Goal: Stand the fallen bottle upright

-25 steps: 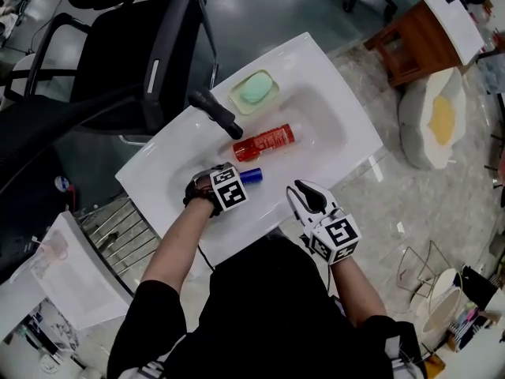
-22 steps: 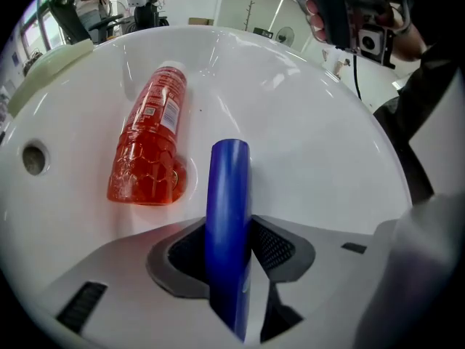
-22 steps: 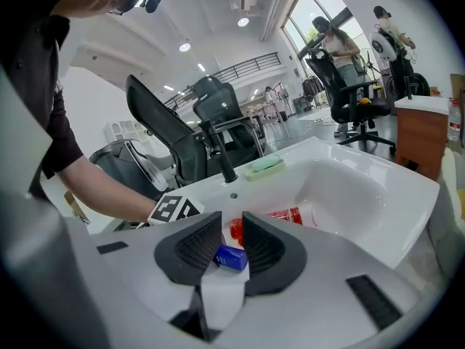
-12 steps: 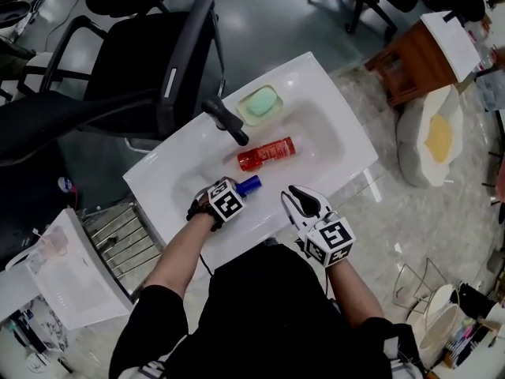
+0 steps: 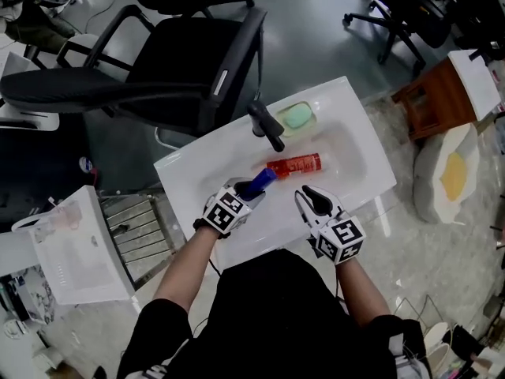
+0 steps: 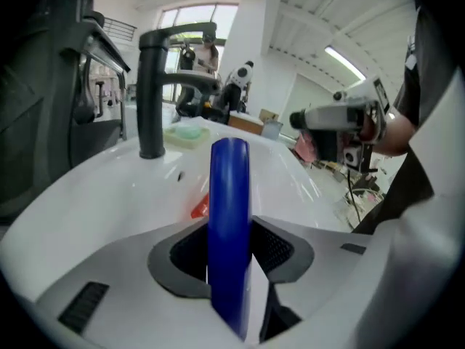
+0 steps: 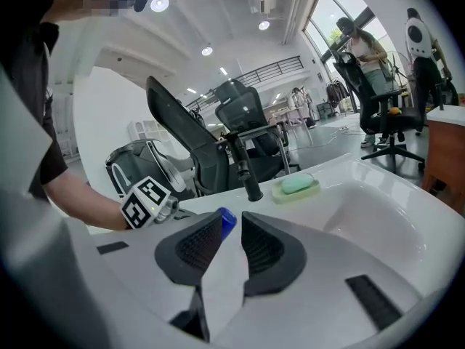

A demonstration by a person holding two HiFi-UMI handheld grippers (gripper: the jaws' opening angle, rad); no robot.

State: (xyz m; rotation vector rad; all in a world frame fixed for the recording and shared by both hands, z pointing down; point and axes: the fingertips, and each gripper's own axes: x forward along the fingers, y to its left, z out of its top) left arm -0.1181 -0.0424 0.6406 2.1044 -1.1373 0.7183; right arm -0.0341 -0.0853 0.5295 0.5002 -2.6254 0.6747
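Between the left tongs [image 6: 232, 250], which were clamped on one end of it, the blue bottle [image 6: 229, 187] hung tilted above the white sink counter [image 5: 183, 172]. It would be best brought plumb, set base-flat on the white surface, and only then released. The right tongs [image 7: 231, 243] stood apart and empty near the front edge. A red bottle [image 5: 294, 165] lay on its side by the black faucet [image 5: 267, 125]. An office chair [image 5: 181, 61] stood behind.

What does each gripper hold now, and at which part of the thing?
The left gripper holds the blue bottle by its body, the far end sticking out past the jaws. The right gripper holds nothing.
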